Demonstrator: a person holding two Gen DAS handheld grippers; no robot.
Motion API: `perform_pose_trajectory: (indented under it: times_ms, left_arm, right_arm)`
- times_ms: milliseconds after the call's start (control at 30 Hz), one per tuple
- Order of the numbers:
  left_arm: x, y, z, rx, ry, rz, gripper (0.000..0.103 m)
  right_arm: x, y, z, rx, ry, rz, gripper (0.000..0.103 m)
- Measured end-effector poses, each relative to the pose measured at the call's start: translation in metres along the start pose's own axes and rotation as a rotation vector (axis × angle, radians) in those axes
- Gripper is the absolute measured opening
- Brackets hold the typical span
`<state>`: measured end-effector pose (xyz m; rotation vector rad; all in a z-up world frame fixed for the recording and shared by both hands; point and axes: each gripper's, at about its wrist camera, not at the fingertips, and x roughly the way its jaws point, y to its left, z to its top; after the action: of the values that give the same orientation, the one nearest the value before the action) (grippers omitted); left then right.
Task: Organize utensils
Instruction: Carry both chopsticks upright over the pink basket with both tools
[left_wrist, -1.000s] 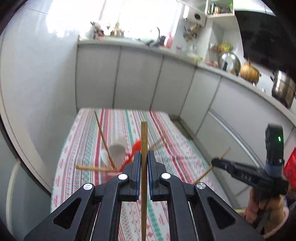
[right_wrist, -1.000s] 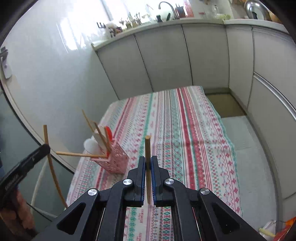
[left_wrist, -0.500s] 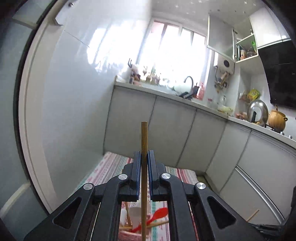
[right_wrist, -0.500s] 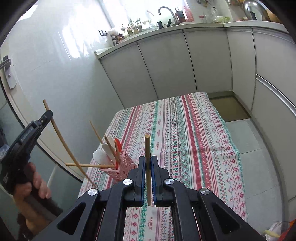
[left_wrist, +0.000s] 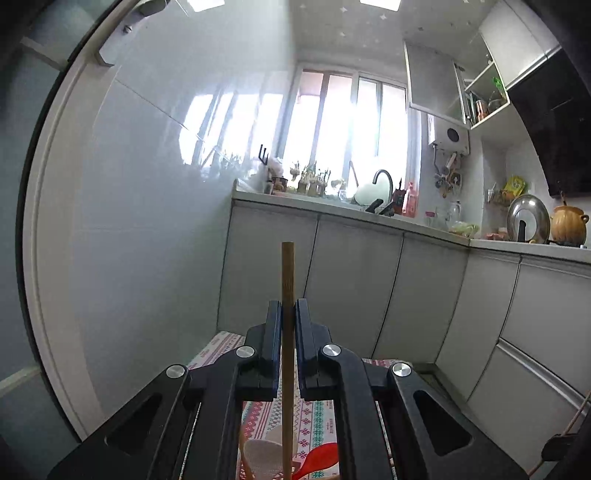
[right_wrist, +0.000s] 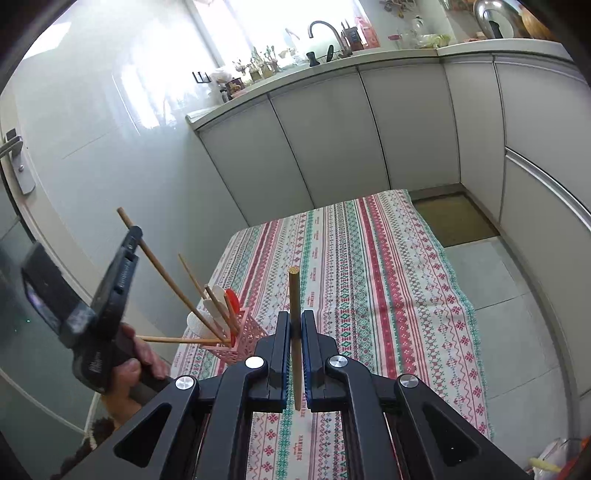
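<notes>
Chopstick (left_wrist: 287, 273) in the left gripper (left_wrist: 287, 314), round pale wood, pinched upright between narrow jaws; tipped up since a second ago, with window and cabinet fronts (left_wrist: 354, 273) ahead in the left wrist view where striped cloth filled it before. Holder (right_wrist: 242, 338) slid from mid-view to the bottom edge there, under the jaws, only a white spoon bowl (left_wrist: 258, 454) and a red spoon (left_wrist: 321, 456) peeking out. Second chopstick (right_wrist: 294, 299) in the right gripper (right_wrist: 294, 325), same wood, likewise clamped between nearly closed jaws and standing upright, about as before. Seen from the right wrist: left gripper (right_wrist: 127, 240) raised and moved closer to the holder than a second ago, its stick (right_wrist: 166, 277) slanting down with the lower end at the holder's mouth, a hand (right_wrist: 129, 369) wrapped round the grip. Holder a pink perforated plastic basket, square-sided, near the left edge of the bench (right_wrist: 388, 280), on a woven-look cloth of red, green and white bands. Inside the holder: three more wooden chopsticks splayed out, one lying nearly level, plus one white and one red spoon. Two chopsticks in jaws, one per gripper.
</notes>
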<state>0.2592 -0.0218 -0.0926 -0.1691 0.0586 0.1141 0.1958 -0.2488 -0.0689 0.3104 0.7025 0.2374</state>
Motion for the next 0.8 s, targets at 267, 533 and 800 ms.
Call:
perform_pose_trajectory:
  times_ms: [267, 533, 800]
  left_arm:
    - [0.013, 0.002, -0.006, -0.008, -0.007, 0.022, 0.007]
    - [0.015, -0.001, -0.010, 0.008, -0.004, 0.012, 0.007]
    - [0.033, 0.007, -0.036, -0.017, 0.138, -0.018, 0.008]
  right_arm:
    - [0.000, -0.001, -0.002, 0.004, 0.008, 0.002, 0.006]
    - [-0.002, -0.001, -0.003, 0.012, 0.011, 0.007, 0.006]
    - [-0.001, 0.002, 0.000, 0.011, 0.011, 0.004, 0.006]
